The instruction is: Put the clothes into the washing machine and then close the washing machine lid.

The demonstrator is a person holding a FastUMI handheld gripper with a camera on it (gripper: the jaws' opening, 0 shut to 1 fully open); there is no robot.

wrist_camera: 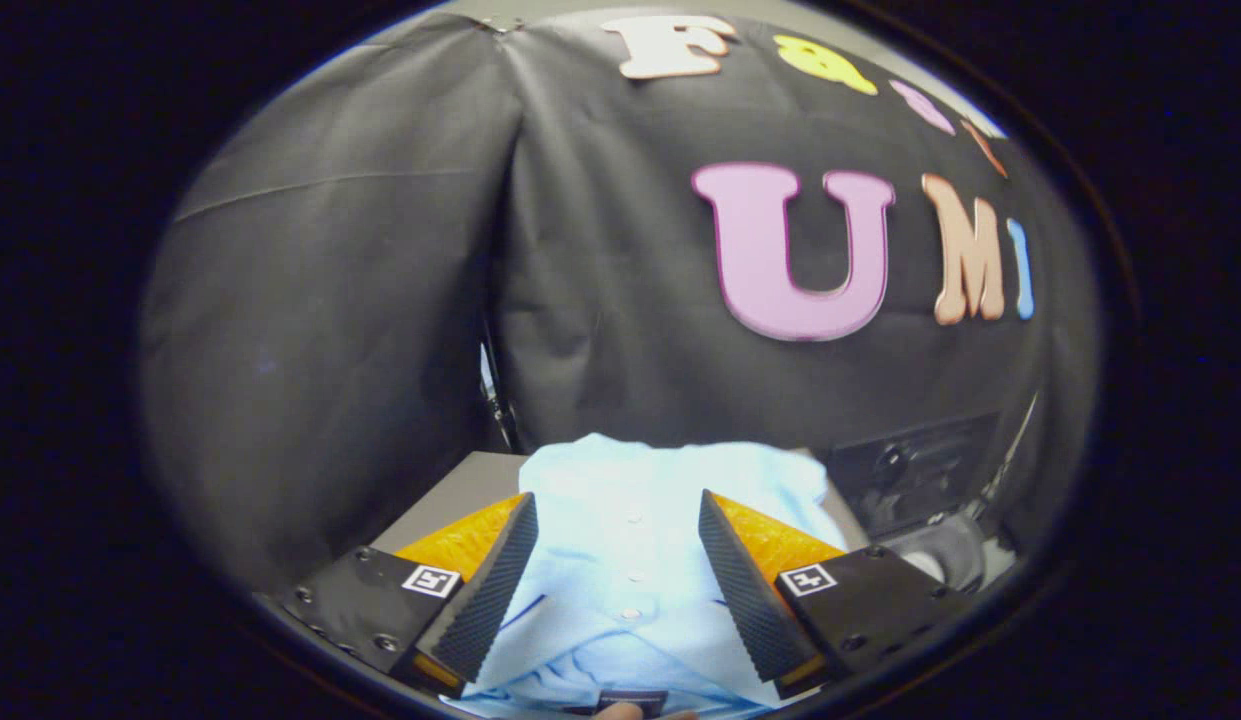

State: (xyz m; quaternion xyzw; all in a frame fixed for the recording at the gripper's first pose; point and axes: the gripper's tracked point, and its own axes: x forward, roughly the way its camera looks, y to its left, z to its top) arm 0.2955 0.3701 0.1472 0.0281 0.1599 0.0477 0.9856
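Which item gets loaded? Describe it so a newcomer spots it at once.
Start at the black cloth wall, then drop to the grey surface below it. The shirt lies there, between the open gripper fingers: pale blue, with a row of small buttons.

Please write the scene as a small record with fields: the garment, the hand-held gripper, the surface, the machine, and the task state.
garment: light blue shirt with a row of small buttons, lying crumpled between the fingers and reaching beyond them
hand-held gripper: hand-held gripper, fingers spread on either side of the shirt, not pressing it
surface: grey tabletop under the shirt
machine: dark appliance with a knob, beyond the right finger; lid state cannot be told
task state: shirt not yet lifted, apparently not yet in the machine
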